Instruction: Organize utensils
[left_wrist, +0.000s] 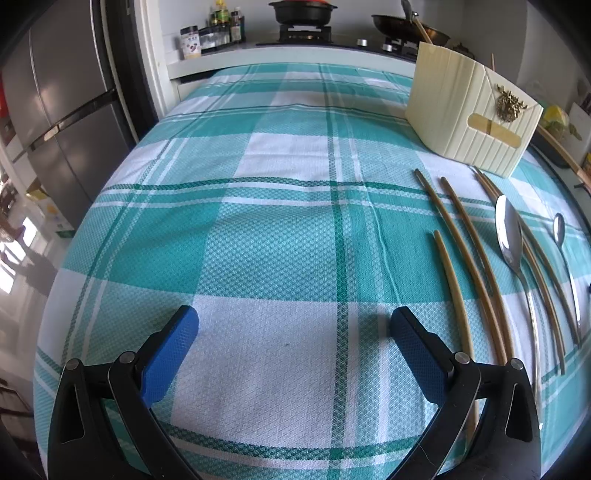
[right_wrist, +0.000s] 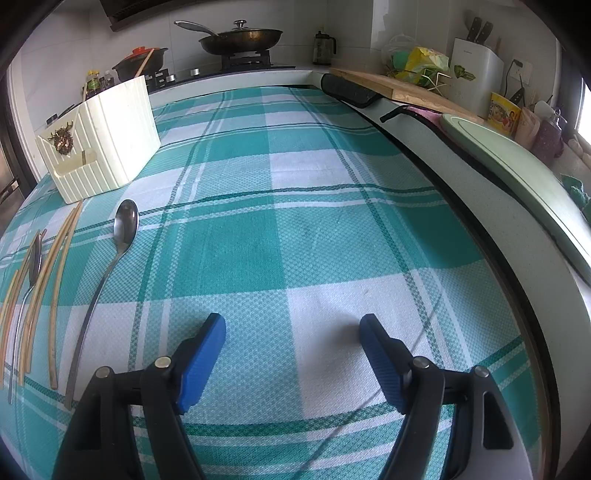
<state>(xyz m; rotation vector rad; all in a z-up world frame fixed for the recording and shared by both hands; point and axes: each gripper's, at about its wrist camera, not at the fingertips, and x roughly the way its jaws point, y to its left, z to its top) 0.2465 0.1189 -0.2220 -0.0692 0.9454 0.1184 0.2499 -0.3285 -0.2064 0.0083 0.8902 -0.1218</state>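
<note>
Hovering both hands above the plaid cloth, left gripper (left_wrist: 293, 328) and right gripper (right_wrist: 291, 334) spread wide, carrying nothing. Chopsticks (left_wrist: 469, 254) and spoons (left_wrist: 509, 236) lie at my left camera's three o'clock, cream holder (left_wrist: 469, 110) at one. Nothing's sorted yet, I reckon; next I swing over and pinch one.

Each gripper, left (left_wrist: 294, 332) and right (right_wrist: 292, 334), has black curved arms, silver pivot screws and textured blue pads (left_wrist: 168, 356).

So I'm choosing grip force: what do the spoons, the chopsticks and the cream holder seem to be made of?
Large spoon and small spoon: polished metal, probably stainless steel, given the mirror-like glare on the bowls.
Chopsticks: matte tan, thin and uniform, likely bamboo or wood.
Holder: cream, ribbed walls with a soft sheen, apparently moulded plastic; the gold ornament on its front may be metal.
</note>
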